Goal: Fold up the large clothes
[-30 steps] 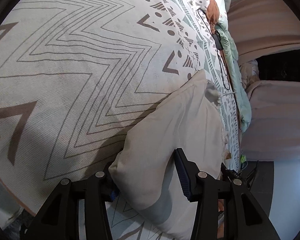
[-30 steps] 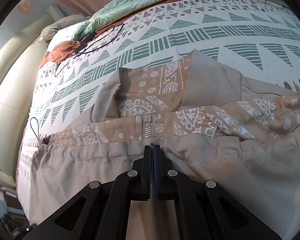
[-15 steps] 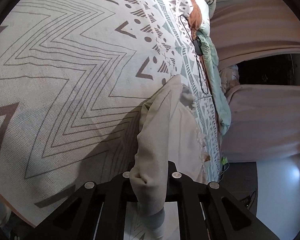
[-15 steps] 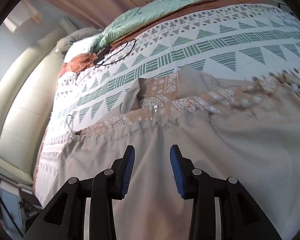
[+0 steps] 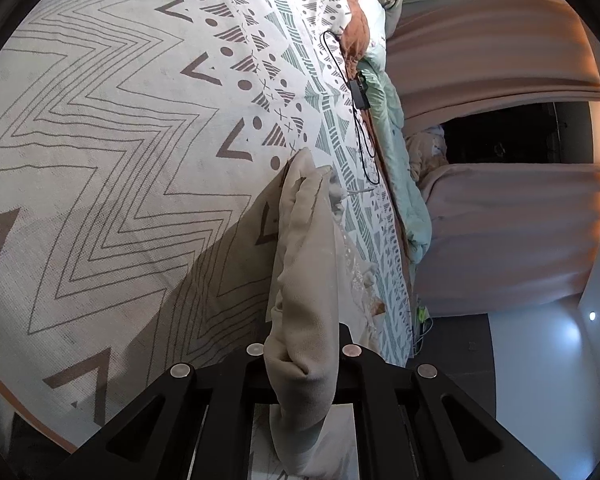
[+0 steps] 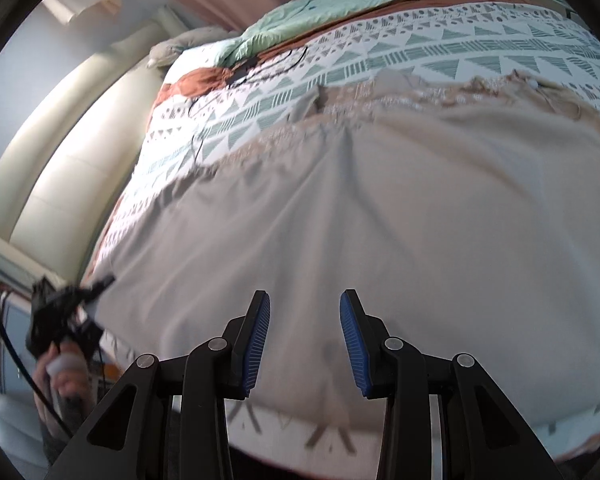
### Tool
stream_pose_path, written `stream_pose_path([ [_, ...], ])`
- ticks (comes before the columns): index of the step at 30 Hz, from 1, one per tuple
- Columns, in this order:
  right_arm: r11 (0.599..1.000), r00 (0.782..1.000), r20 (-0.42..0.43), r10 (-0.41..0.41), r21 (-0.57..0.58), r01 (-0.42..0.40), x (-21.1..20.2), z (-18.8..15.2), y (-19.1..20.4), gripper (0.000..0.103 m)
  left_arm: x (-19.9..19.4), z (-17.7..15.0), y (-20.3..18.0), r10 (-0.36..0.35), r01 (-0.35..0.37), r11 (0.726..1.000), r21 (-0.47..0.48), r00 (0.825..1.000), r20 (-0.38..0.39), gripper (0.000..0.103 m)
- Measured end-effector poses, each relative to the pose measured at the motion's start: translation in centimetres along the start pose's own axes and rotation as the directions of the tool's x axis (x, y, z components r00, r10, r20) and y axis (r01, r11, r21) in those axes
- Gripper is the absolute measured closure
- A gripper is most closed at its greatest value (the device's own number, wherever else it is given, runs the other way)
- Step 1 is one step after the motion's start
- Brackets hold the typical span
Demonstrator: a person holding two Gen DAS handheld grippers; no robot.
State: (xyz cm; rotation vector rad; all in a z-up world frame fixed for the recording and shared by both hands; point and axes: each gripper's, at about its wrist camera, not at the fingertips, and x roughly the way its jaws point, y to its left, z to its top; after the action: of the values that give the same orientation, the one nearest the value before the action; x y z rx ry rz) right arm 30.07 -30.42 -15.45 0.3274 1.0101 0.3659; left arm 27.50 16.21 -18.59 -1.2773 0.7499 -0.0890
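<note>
your left gripper [image 5: 302,354] has clamped shut on a bunched corner of the beige garment [image 5: 306,264]; a second ago its jaws stood open around that corner, and now the fold stands lifted off the patterned bedspread [image 5: 112,152]. the rest of the garment lies flat across the bed, filling the middle of the right view. your right gripper [image 6: 304,334], pinched closed near the zipper before, has pulled back toward the near edge and hovers with jaws open, nothing between them. the black cable [image 5: 360,120] rests far right.
</note>
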Motion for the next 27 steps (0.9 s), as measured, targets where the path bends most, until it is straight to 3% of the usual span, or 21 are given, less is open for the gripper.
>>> stream_pose_path([
  [6, 0.995, 0.995, -0.061, -0.074, -0.073, 0.070, 0.8, -3.8, 1.1, 0.065, 0.0, -0.1, 0.3, 0.001, -0.001, 1.000, -0.011, 1.000, 0.001, 0.096],
  [12, 0.987, 0.981, -0.134, -0.141, -0.092, 0.129, 4.1, -4.0, 0.5, 0.072, -0.1, -0.2, 1.7, 0.014, -0.013, 0.999, -0.045, 1.000, 0.001, 0.096],
  [16, 0.980, 0.974, -0.140, -0.177, -0.113, 0.162, 5.3, -2.2, 0.4, 0.077, -0.2, -0.5, 2.8, 0.028, -0.027, 0.996, -0.081, 1.000, 0.005, 0.096],
  [21, 0.972, 0.966, -0.144, -0.213, -0.131, 0.195, 7.9, 1.6, 0.5, 0.080, -0.1, -0.5, 3.8, 0.024, -0.024, 0.992, -0.123, 1.000, 0.001, 0.096],
  [23, 0.967, 0.963, -0.142, -0.231, -0.143, 0.211, 9.0, 3.3, 0.5, 0.089, -0.1, -0.5, 4.1, 0.031, -0.030, 0.991, -0.133, 1.000, 0.000, 0.096],
  [27, 0.965, 0.960, -0.144, -0.239, -0.143, 0.219, 11.1, 6.8, 0.6, 0.091, 0.0, -0.6, 4.6, 0.039, -0.039, 0.987, -0.157, 0.999, 0.002, 0.096],
])
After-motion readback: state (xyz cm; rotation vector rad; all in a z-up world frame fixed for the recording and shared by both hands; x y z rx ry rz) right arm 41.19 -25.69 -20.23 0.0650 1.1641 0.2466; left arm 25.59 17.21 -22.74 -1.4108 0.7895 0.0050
